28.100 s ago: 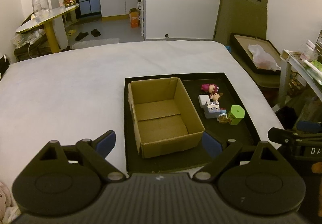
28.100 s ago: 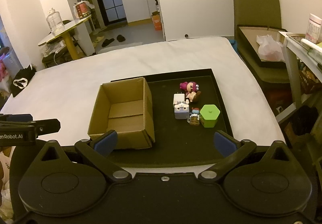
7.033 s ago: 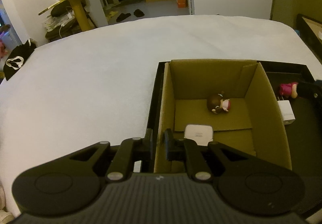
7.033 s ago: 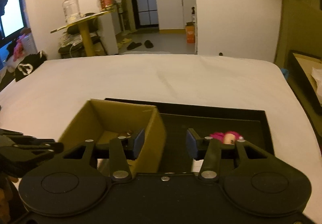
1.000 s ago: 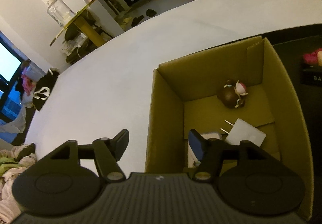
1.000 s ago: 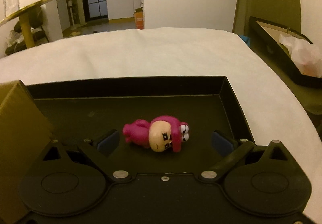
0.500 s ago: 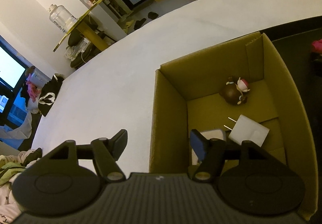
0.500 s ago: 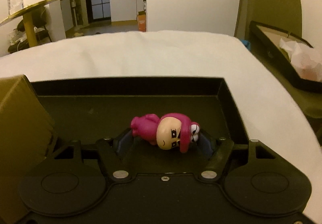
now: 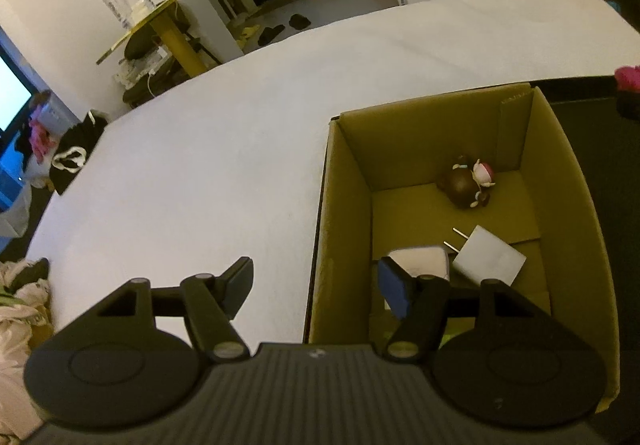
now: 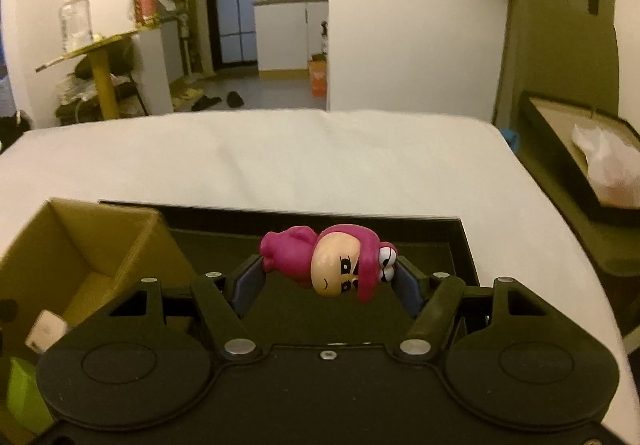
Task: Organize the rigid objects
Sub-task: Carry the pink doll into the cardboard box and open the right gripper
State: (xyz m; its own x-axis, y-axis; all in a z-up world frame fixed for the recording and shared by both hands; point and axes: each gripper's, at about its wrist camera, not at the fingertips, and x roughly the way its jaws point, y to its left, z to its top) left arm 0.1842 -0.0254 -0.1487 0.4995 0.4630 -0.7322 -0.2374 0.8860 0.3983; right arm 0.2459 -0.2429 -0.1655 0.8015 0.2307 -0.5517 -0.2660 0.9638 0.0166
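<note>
Glossy pink plastic figurine; matt corrugated cardboard box; smooth white cloth bedsheet.

Dim, warm yellowish indoor light in both views; the far doorway glows bluish. Fisheye bending curves the edges, corners darken, and the left edge smears slightly.

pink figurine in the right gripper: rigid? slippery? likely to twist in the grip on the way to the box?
The pink figurine looks like hard moulded plastic, so probably stiff, not squashy. Its glossy, rounded surface suggests it may be slippery. The right gripper clamps it end to end, lying sideways, with the big head hanging low; it could pivot between the pads. Probably light for its size.
</note>
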